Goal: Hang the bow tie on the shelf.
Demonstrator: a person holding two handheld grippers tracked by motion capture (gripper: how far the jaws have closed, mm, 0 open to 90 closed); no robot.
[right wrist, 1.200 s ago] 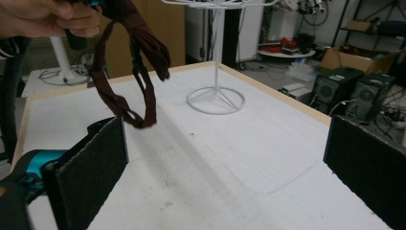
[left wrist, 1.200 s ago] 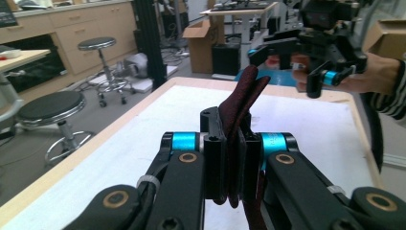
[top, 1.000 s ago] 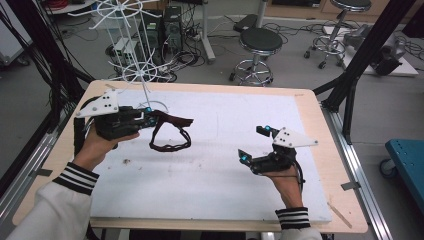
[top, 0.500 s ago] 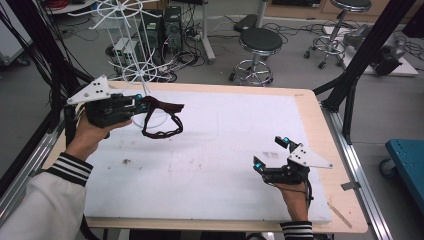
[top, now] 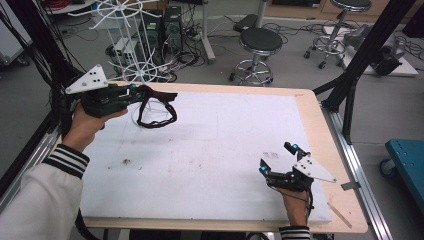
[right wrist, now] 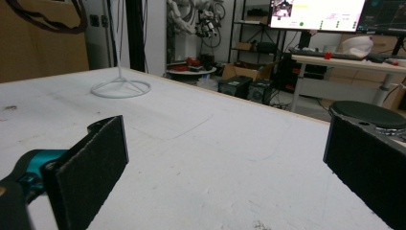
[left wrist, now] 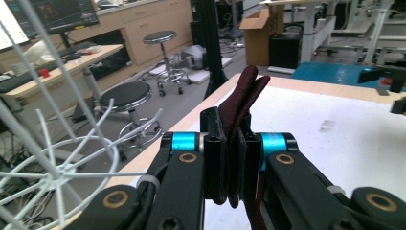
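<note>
The table point(top: 310, 107) carries a white mat point(top: 210, 160) over most of its wooden top, with a bare wood margin along the 3 o'clock edge. The mat shows faint smudges toward 8 o'clock.

A white wire rack point(top: 131, 45) stands at the table's 11 o'clock corner; its ring base point(right wrist: 120, 87) rests on the mat, and its wire spokes point(left wrist: 62, 163) appear close beside the left gripper in the left gripper view.

The left gripper point(top: 131, 93) is held above the mat at about 10 o'clock, just beside the rack. Its jaws are clamped narrow on a dark maroon strap point(top: 155, 107); in the left gripper view the strap point(left wrist: 242, 120) is folded between the two pads and projects beyond them. In the high view the remainder of the strap hangs as a loop from the jaw tips, clear of the mat.

The right gripper point(top: 278, 157) sits low over the mat at about 5 o'clock, well apart from the left gripper. Its jaws stand wide with nothing between them; the pads point(right wrist: 93, 167) frame bare mat.

A black round stool point(top: 260, 42) stands on the floor beyond the table's 12 o'clock edge.
</note>
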